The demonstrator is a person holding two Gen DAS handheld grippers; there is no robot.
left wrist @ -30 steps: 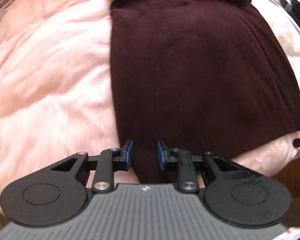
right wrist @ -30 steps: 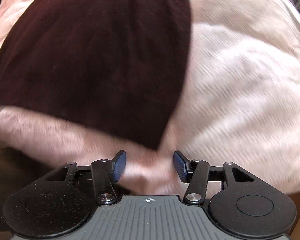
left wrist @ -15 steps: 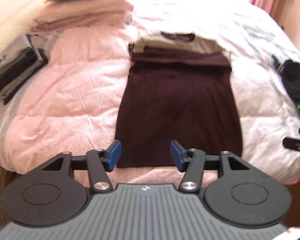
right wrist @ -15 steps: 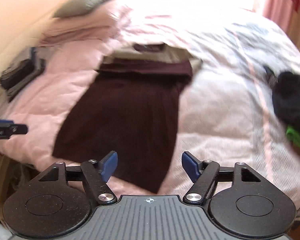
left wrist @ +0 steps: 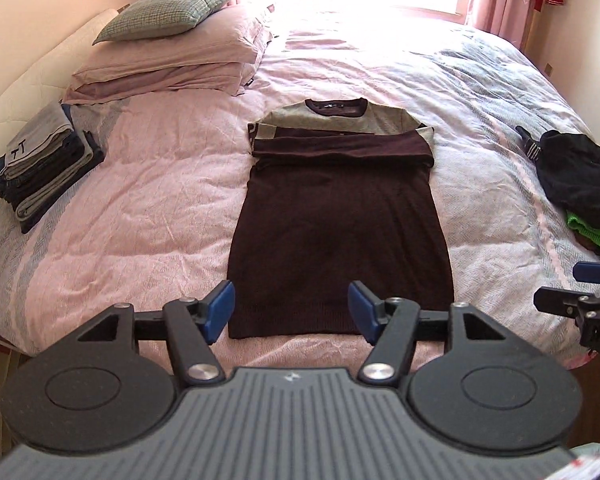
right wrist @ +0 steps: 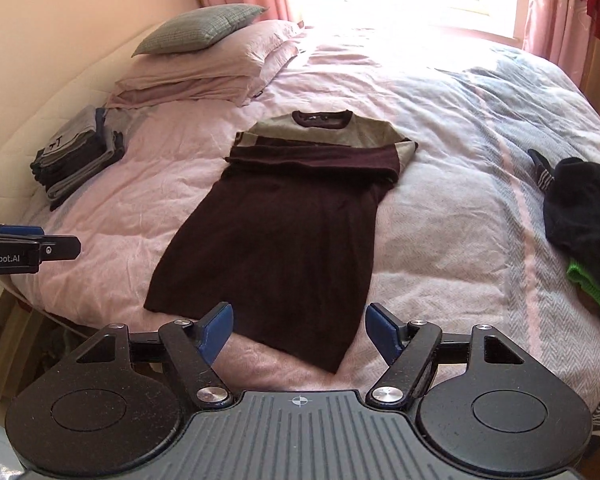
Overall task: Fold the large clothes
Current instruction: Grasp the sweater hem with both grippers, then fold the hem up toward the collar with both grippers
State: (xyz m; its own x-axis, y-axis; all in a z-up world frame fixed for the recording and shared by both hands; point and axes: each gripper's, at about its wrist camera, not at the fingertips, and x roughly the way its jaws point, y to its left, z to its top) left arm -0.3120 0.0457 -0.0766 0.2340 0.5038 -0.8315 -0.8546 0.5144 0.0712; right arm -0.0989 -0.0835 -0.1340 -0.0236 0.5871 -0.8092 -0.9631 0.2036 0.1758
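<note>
**Sweater laid flat on the bed, both tongs empty above its hem**

Maroon sweater (left wrist: 340, 232) with a grey yoke and dark collar lies flat in the middle of the bed (left wrist: 160, 184), collar toward the window and hem toward the near edge. Its sleeves are folded across the chest, forming a horizontal band just below the yoke. The body forms a long, smooth rectangle on the pink quilt.

Left tongs (left wrist: 291, 317) hang above the near edge of the bed, over the hem; the jaws are opening, with nothing between the blue pads. Right tongs (right wrist: 299, 333) hang over the hem's right corner; the jaws stand wide apart and hold nothing. Each tool shows at the edge of the other's view: the right tongs at the right margin of the left wrist view, the left tongs at the left margin of the right wrist view.

Stack of folded clothes (left wrist: 44, 168) sits on the left side of the bed, well apart from the sweater. Pink pillows (left wrist: 172, 64) with a checked grey cushion (left wrist: 168, 14) on top lie beyond it. Heap of black and green garments (left wrist: 580, 192) lies at the right side of the bed.
</note>
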